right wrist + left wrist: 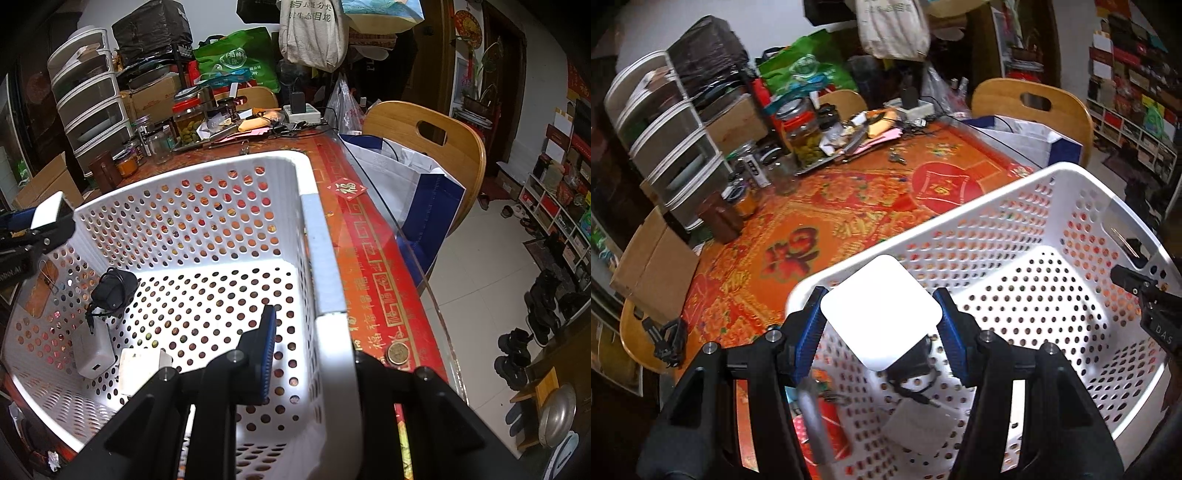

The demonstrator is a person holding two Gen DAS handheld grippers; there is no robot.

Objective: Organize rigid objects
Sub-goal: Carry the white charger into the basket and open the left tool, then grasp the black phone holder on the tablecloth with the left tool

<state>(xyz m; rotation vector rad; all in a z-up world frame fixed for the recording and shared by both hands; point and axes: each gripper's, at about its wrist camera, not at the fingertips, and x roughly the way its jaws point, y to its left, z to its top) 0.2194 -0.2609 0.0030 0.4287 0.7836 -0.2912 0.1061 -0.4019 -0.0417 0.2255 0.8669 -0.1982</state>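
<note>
Placement step in hand: white square box pinched between left gripper pads at lower centre, above white basket, rim clamped by right gripper; next, lowering beside black adapter and chargers, then opening.

I see most of the white perforated plastic basket's floor open; a black coiled adapter and two white chargers crowd its one corner.
</note>
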